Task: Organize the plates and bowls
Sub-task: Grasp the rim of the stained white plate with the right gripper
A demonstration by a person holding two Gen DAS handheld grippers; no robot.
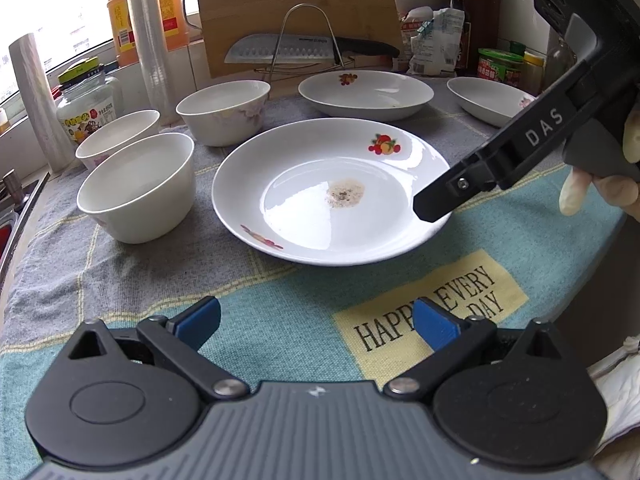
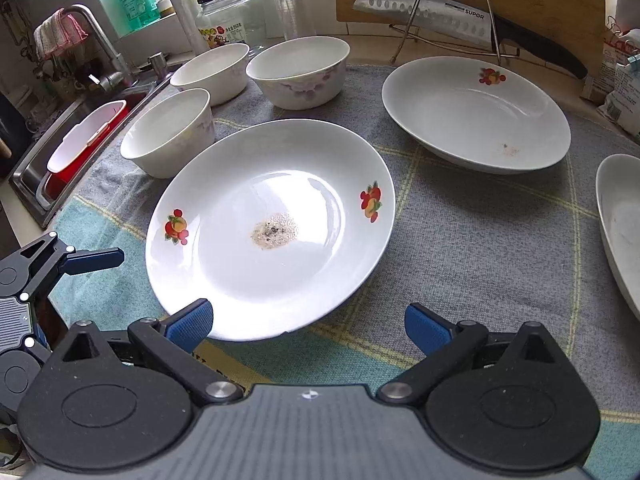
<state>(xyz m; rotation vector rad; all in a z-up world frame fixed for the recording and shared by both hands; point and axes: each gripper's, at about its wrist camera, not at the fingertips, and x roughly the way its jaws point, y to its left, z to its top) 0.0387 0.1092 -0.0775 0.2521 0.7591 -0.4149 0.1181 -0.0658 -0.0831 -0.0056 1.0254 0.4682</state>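
A white plate [image 1: 332,192] with fruit prints and a brown stain lies mid-cloth; it also shows in the right wrist view [image 2: 272,228]. Two more plates lie behind it, one at the centre back [image 1: 366,94] [image 2: 476,116], one at the far right [image 1: 488,100] [image 2: 620,224]. Three white bowls [image 1: 136,188] [image 1: 116,136] [image 1: 224,110] stand at the left; they also show in the right wrist view [image 2: 168,132] [image 2: 210,72] [image 2: 300,70]. My left gripper [image 1: 316,322] is open and empty, short of the plate's near rim. My right gripper [image 2: 308,326] is open at the plate's right rim; its finger [image 1: 436,200] hangs over that rim.
A grey and teal cloth [image 1: 280,308] covers the counter. A knife [image 1: 280,50] on a wire rack and a cutting board [image 1: 296,0] stand behind. Jars and bottles [image 1: 88,100] line the back. A sink [image 2: 80,136] with a red basin lies left.
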